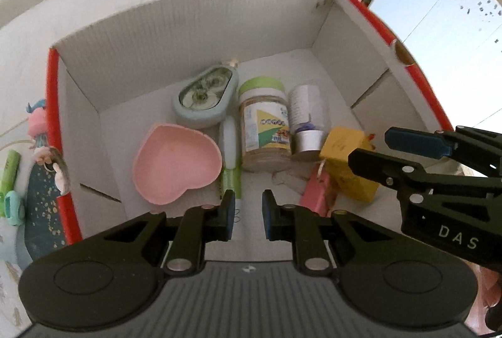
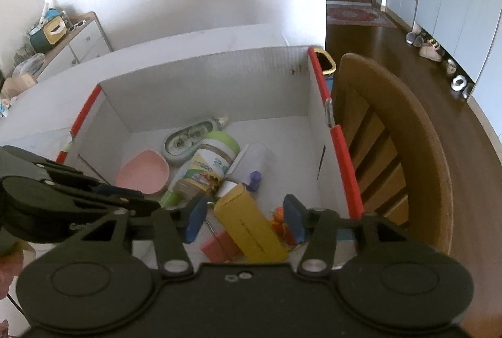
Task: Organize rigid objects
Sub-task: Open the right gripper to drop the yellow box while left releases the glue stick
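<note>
Yellow carton [image 2: 249,229] looks light, stiff; grip its long sides. Right gripper [image 2: 246,219] gapes around it, pads clear; left gripper [image 1: 248,214] nearly shut, empty.

We note a wooden chair [image 2: 404,156] just beside the carton's right wall, on dark wood flooring [image 2: 370,37]. Pale blue cabinets [image 2: 455,2] line the far right, with shoes [image 2: 431,51] along their base. A patterned rug [image 2: 357,15] lies in the doorway. A white sideboard [image 2: 78,43] stands at left, cluttered on top.
</note>
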### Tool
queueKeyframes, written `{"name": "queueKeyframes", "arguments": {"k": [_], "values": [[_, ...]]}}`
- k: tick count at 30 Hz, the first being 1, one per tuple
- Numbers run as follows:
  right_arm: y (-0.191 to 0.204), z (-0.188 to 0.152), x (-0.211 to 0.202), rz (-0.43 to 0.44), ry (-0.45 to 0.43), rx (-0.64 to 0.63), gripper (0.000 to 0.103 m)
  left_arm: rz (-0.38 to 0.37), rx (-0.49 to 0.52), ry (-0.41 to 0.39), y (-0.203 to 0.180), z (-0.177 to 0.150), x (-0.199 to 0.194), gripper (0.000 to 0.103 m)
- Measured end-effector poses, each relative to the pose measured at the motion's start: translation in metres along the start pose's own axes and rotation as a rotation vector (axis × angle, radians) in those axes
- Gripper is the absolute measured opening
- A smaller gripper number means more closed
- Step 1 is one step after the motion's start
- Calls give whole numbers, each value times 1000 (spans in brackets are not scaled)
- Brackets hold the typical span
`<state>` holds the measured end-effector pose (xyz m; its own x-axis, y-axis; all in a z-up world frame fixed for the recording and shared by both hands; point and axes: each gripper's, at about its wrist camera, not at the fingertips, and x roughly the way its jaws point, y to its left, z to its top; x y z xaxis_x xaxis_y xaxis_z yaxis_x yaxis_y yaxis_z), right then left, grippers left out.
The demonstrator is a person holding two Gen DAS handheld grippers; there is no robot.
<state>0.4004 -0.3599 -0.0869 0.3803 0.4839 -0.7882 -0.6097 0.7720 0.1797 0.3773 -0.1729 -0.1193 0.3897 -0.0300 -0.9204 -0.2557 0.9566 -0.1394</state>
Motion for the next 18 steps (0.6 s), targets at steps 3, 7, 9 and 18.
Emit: {"name": "queueKeyframes", "arguments": {"k": [3, 7, 9, 18], "values": [[0, -1, -8, 7, -14, 7, 57, 11, 20, -51, -2, -5, -14, 17], [1, -3, -22, 19, -37, 7, 61, 13, 31, -110, -2, -8, -34, 17], [4, -4, -27, 25, -50, 10, 63, 17, 34, -141, -1, -11, -45, 17], [20, -9, -55, 55, -104, -14, 66, 24, 49, -257, 0, -26, -82, 17]]}}
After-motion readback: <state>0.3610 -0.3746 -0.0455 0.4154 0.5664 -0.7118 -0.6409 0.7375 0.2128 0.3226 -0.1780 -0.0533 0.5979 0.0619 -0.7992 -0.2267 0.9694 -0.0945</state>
